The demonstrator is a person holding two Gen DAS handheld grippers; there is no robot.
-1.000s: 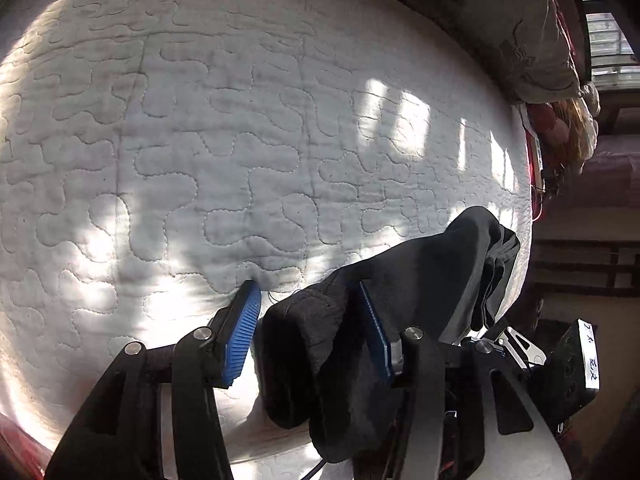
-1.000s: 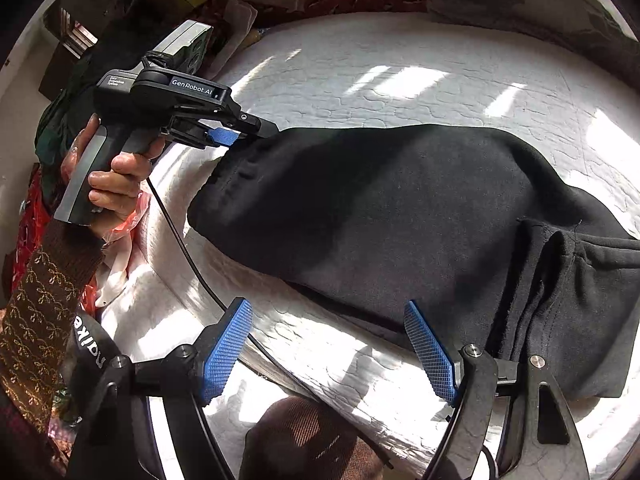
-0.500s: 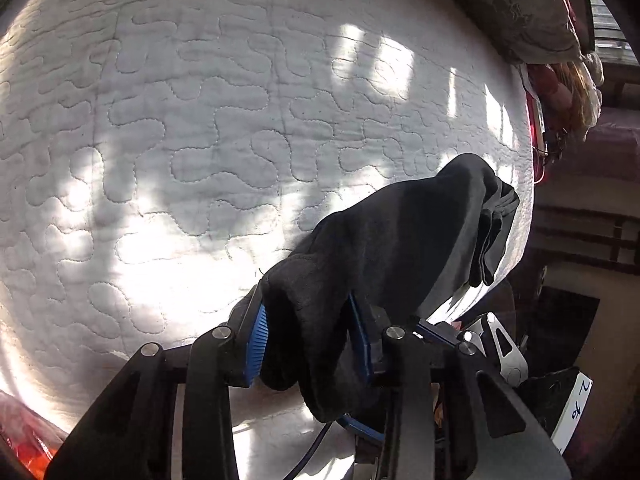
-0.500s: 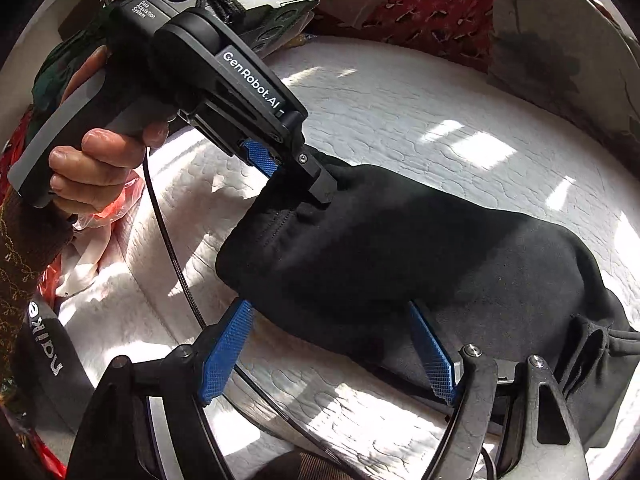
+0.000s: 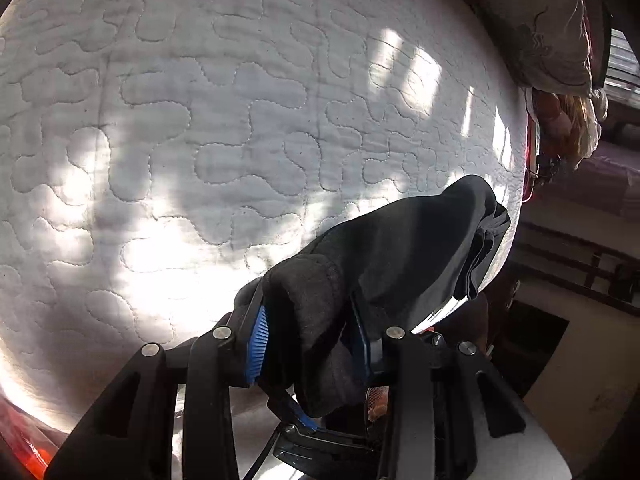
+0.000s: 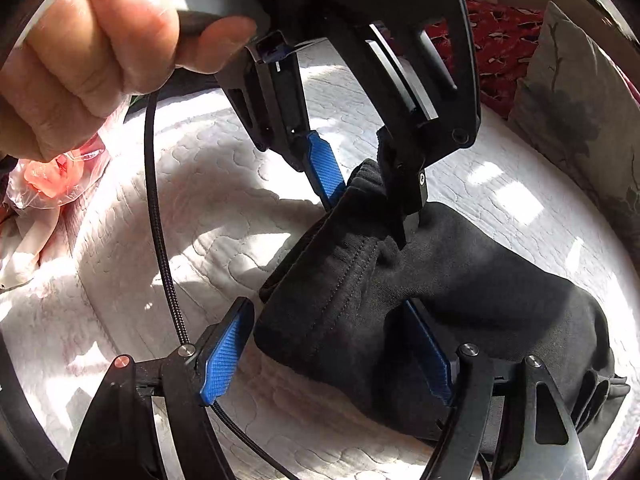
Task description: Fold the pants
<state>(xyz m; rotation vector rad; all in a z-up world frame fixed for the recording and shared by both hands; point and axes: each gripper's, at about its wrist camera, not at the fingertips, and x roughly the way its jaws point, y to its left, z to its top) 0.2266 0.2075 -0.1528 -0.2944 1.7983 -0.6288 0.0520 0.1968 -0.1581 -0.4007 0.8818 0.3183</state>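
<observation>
Black pants (image 5: 408, 248) lie folded lengthwise on the white quilted mattress (image 5: 200, 120). My left gripper (image 5: 308, 340) is shut on a bunched part of their waistband, with both blue pads pressed into the cloth. In the right wrist view the left gripper (image 6: 368, 188), held by a hand (image 6: 80, 60), pinches the waistband's far corner. My right gripper (image 6: 328, 356) straddles the near corner of the pants (image 6: 460, 280). Its jaws are closing with cloth between them; the left pad stands just off the edge and the right pad lies partly under the fabric.
A patterned pillow (image 6: 580, 100) and red cloth (image 6: 500, 32) sit at the mattress's far side. A clear plastic bag with something pink (image 6: 52, 176) lies at the left. A black cable (image 6: 160, 200) hangs across the bed. The mattress edge (image 5: 516, 200) drops off at the right.
My left gripper closed onto the waistband and has held it since. My right gripper swept along the pants toward the left gripper until the waistband's near corner came between its jaws.
</observation>
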